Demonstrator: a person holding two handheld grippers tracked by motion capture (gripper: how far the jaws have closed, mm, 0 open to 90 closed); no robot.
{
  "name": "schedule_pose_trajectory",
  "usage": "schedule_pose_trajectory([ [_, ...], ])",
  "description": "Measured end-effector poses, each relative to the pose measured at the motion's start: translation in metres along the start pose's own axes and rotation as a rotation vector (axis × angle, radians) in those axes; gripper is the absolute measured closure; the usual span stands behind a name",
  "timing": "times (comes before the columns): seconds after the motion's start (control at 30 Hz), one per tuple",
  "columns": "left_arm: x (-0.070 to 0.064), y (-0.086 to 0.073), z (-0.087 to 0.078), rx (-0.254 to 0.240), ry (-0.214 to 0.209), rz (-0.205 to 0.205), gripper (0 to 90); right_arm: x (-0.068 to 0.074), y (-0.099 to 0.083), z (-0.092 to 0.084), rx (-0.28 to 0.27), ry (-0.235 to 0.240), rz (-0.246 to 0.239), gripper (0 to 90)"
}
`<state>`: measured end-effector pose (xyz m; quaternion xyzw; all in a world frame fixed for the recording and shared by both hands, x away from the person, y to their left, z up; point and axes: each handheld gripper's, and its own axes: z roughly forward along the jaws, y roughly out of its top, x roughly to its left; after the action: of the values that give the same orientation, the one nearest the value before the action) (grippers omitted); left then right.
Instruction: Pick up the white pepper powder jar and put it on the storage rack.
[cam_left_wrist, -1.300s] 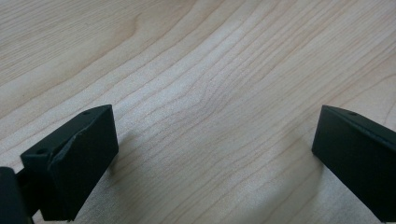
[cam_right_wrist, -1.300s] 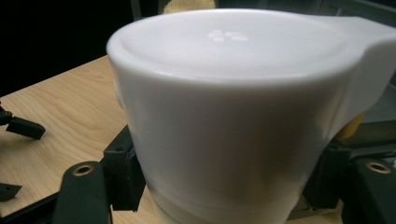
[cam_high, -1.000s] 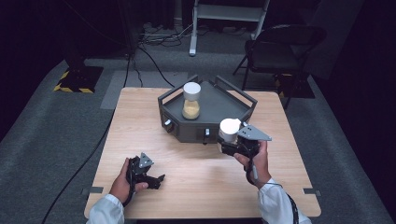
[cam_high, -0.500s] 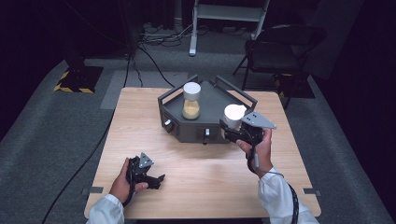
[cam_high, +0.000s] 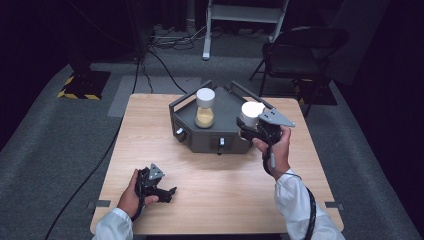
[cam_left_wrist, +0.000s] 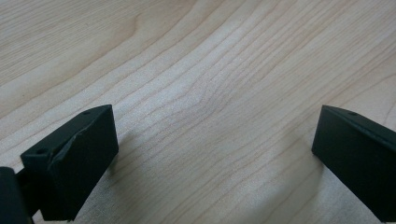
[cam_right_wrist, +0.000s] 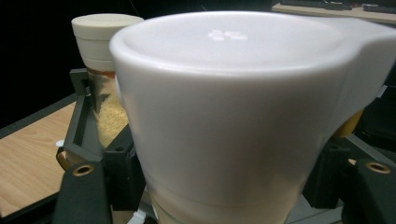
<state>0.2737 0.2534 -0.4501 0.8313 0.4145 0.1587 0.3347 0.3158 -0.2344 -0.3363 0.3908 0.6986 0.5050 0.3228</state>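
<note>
A dark grey holder (cam_high: 227, 137) stands at the middle of the wooden table. In its left slot stands a clear jar (cam_high: 204, 108) with a white lid and yellow grains inside; the same jar (cam_right_wrist: 103, 56) appears at the left of the right gripper view. My right gripper (cam_high: 250, 128) is shut on a second white-lidded jar (cam_high: 252, 111) and holds it over the holder's right side. That jar's lid (cam_right_wrist: 243, 107) looms close between the black jaws in the right gripper view. My left gripper (cam_high: 161, 189) rests open near the table's front left, with only bare wood (cam_left_wrist: 210, 102) between its jaws.
A dark chair (cam_high: 300, 50) and a white stand (cam_high: 240, 20) are on the carpet beyond the table. Cables (cam_high: 155, 55) run across the floor at the back left. The holder has knobs (cam_high: 220, 142) on its front face.
My right gripper has carried the white-lidded jar away from me and slightly right, from in front of the holder to over its right side. The left gripper has stayed still.
</note>
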Motion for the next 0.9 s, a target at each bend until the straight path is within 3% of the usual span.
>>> schedule_pose_trajectory([
  [0.57, 0.0, 0.0, 0.0, 0.001, 0.0, 0.001, 0.0, -0.001, 0.009, 0.024, -0.015, -0.038, 0.003, 30.1],
  [0.9, 0.0, 0.0, 0.0, 0.0, 0.0, 0.0, 0.0, 0.003, 0.009, 0.048, -0.011, -0.062, 0.011, 30.1],
])
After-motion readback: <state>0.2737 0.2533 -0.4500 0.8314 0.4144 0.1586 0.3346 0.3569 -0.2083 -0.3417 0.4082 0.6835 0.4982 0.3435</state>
